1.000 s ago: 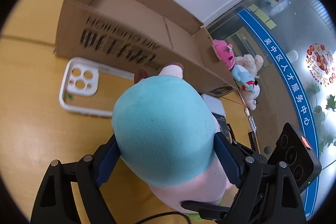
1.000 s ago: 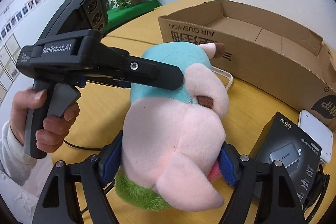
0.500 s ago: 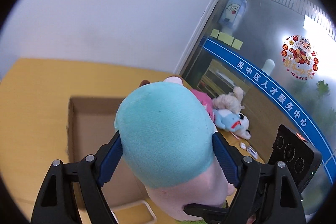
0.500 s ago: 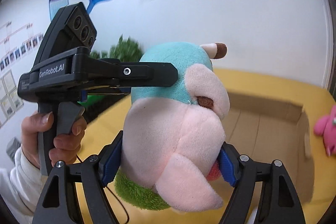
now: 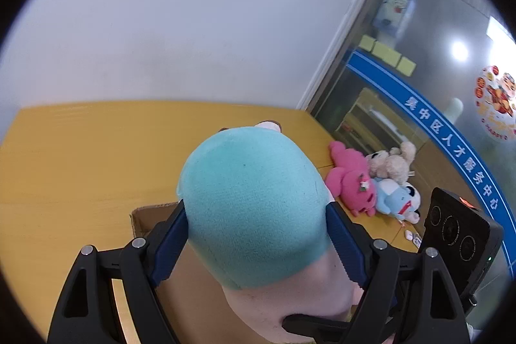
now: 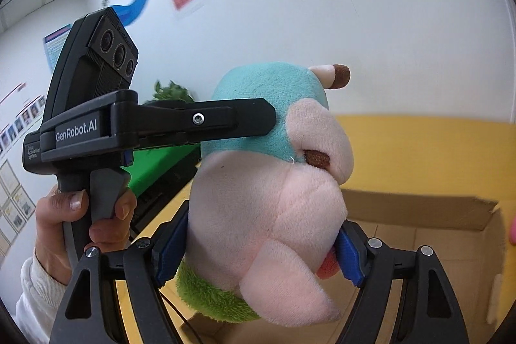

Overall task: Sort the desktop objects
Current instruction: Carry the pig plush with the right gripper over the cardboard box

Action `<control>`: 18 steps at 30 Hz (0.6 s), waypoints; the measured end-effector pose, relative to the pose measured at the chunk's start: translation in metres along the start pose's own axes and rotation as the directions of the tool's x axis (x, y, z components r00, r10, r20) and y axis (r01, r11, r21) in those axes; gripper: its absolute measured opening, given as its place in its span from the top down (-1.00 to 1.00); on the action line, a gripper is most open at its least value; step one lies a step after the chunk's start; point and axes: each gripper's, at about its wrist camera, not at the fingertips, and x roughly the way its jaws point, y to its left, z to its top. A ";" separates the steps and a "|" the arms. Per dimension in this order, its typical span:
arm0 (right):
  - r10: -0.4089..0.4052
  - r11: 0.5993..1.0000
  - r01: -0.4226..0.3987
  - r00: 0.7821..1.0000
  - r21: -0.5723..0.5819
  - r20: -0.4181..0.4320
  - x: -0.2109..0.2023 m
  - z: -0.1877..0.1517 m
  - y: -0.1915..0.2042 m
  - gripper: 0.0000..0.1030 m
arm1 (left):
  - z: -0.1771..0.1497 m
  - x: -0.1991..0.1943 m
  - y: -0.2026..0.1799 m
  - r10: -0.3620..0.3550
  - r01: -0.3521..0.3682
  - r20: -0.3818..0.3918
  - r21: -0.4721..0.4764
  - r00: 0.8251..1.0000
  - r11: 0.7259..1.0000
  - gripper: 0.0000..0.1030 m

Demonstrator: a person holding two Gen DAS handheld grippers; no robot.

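Observation:
Both grippers hold one large plush toy with a teal head and pink body (image 5: 254, 215), also seen in the right wrist view (image 6: 267, 195). My left gripper (image 5: 256, 240) is shut on its teal head. My right gripper (image 6: 254, 250) is shut on its pink body just above a green furry collar. The toy is lifted above the open cardboard box (image 6: 419, 224), whose corner also shows in the left wrist view (image 5: 142, 215). The left gripper's body (image 6: 129, 124) crosses the right wrist view from the left.
A pile of small plush toys, pink (image 5: 348, 179), beige (image 5: 393, 163) and light blue (image 5: 396, 199), lies on the yellow table (image 5: 96, 157) at the right by a glass wall. A white wall stands behind the table. A green plant (image 6: 171, 92) is at the far left.
Both grippers have raised the plush toy higher and moved it over the box. The phone case and the boxed charger have dropped out of view.

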 end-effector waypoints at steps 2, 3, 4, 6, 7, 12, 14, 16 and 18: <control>-0.004 0.999 0.005 0.999 0.033 -0.036 0.024 -0.005 -0.015 -0.50 | -0.005 0.027 0.022 0.000 -0.002 -0.043 -0.031 0.999 1.000 -0.59; -0.005 0.998 0.008 0.998 0.059 -0.061 0.039 -0.011 -0.025 -0.50 | -0.012 0.041 0.035 0.001 -0.004 -0.071 -0.043 0.997 0.999 -0.59; -0.007 0.997 0.014 0.996 0.079 -0.087 0.054 -0.017 -0.033 -0.50 | -0.016 0.053 0.046 0.001 -0.006 -0.095 -0.053 0.995 0.999 -0.59; -0.012 0.994 0.027 0.991 0.109 -0.134 0.077 -0.029 -0.045 -0.50 | -0.028 0.075 0.067 -0.003 -0.008 -0.145 -0.078 0.989 0.997 -0.59; -0.011 0.992 0.031 0.988 0.125 -0.153 0.086 -0.035 -0.051 -0.50 | -0.034 0.082 0.075 -0.007 -0.008 -0.161 -0.089 0.987 0.996 -0.59; -0.018 0.981 0.064 0.970 0.182 -0.241 0.125 -0.065 -0.071 -0.50 | -0.053 0.110 0.103 -0.039 0.010 -0.225 -0.126 0.974 0.992 -0.59; -0.048 0.980 0.096 0.963 0.172 -0.267 0.131 -0.074 -0.071 -0.52 | -0.056 0.116 0.106 -0.060 0.030 -0.234 -0.129 0.970 0.991 -0.59; -0.078 0.981 0.126 0.953 0.147 -0.294 0.134 -0.082 -0.068 -0.58 | -0.059 0.123 0.109 -0.077 0.043 -0.246 -0.140 0.966 0.989 -0.59; -0.076 0.982 0.126 0.945 0.141 -0.319 0.135 -0.089 -0.065 -0.64 | -0.059 0.131 0.112 -0.061 0.026 -0.256 -0.138 0.965 0.990 -0.60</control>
